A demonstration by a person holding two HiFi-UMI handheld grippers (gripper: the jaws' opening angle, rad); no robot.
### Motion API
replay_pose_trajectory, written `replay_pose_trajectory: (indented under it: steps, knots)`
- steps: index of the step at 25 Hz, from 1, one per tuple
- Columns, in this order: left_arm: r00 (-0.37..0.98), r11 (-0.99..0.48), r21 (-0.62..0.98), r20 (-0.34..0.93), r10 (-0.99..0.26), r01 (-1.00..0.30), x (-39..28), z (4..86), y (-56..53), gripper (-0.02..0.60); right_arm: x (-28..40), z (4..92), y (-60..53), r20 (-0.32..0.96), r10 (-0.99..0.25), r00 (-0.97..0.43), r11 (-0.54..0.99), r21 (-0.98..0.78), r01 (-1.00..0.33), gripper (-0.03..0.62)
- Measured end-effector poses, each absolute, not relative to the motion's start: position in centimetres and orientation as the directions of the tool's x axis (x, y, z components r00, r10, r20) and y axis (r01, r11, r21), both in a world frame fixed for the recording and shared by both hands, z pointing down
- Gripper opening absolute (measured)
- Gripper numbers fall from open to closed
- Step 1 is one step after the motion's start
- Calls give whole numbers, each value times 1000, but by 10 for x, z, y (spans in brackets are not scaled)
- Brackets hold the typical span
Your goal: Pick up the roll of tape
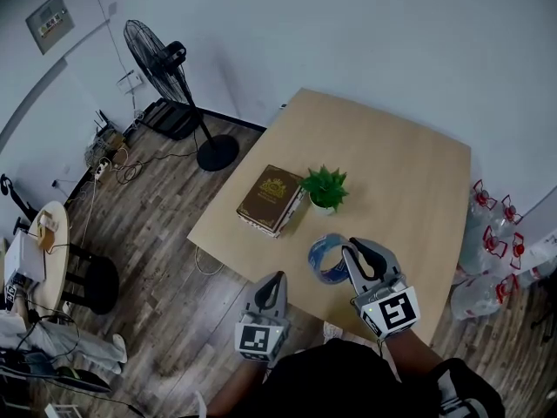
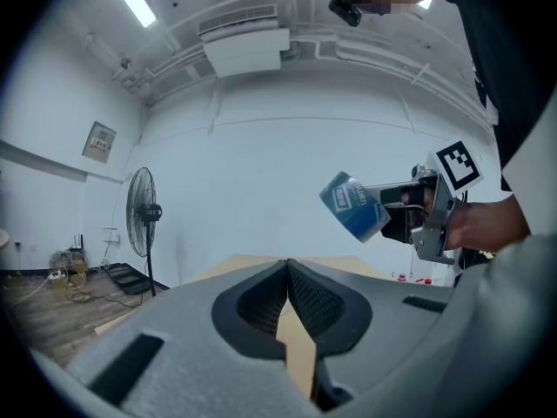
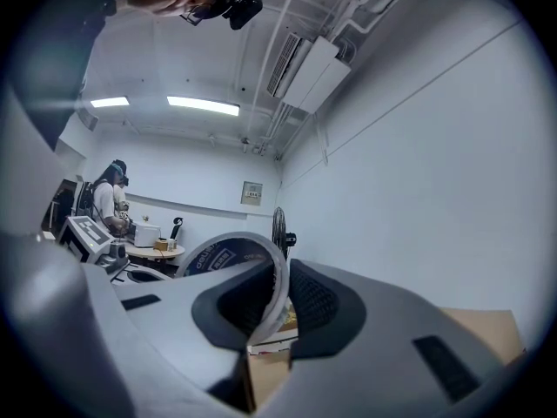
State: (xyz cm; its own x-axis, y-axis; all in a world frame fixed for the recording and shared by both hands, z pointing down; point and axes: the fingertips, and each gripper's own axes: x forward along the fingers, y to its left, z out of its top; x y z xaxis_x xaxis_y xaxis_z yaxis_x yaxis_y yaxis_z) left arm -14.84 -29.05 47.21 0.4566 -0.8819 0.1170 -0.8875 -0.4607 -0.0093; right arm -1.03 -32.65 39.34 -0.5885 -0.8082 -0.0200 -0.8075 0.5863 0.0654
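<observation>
Head view: pick step looks effectively done. The right tool (image 1: 355, 252) pinches the roll of tape (image 1: 325, 258) by its wall, one pad inside the ring and one outside, and holds it in the air over the near edge of the worktop (image 1: 392, 146), apart from the surface. Left gripper view confirms it, with the roll (image 2: 352, 205) hanging at the end of the right tool against bare wall, clear above the board. The left tool (image 1: 277, 279) idles just off the near edge, pads pressed together (image 2: 287, 273) with nothing between them. My read on next: only a steady hold is needed. Keep the pinch firm and the wrist quiet, since a thin band gripped at one spot can pivot or slip. Materials, big to small: the worktop is pale wood-look laminate, flat and smooth with rounded corners. The book (image 1: 271, 199) is a thick brown hardcover with a gold emblem, rigid and rectangular, lying flat. Just beside it is a small plant (image 1: 325, 187) with spiky green leaves in a white pot; it looks light and easy to tip. The roll is a hollow ring, glossy blue with white print on its outer face (image 3: 228, 255), thin-walled and probably a bit springy. The tool pads are dark and ribbed (image 3: 318, 307), good for friction.
</observation>
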Motion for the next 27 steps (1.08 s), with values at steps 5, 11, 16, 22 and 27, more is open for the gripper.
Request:
replay_pose_trajectory:
  steps: [5,11,16,22,27]
  knots:
    - [469,-471,-3,96,-878,-882,-147,467,-288,0,-17,393,-322,-18,-812,-583,574,160,-803,51]
    - [471,-473,0,89,-878,-881,-145,463,-284,0,-17,391,-319,-23,-808,-589,572,212,-793,51]
    - [472,-475,-14,82,-878,-880,-145,461,-280,0,-20,390,-314,-30,-804,-594,573,228,-787,51]
    - [471,-473,-15,79,-879,-881,-144,458,-278,0,-15,393,-314,-12,-817,-576,559,227,-798,51]
    - [468,-470,-10,76,-881,-883,-142,459,-278,0,-11,393,-316,-20,-818,-575,558,218,-801,51]
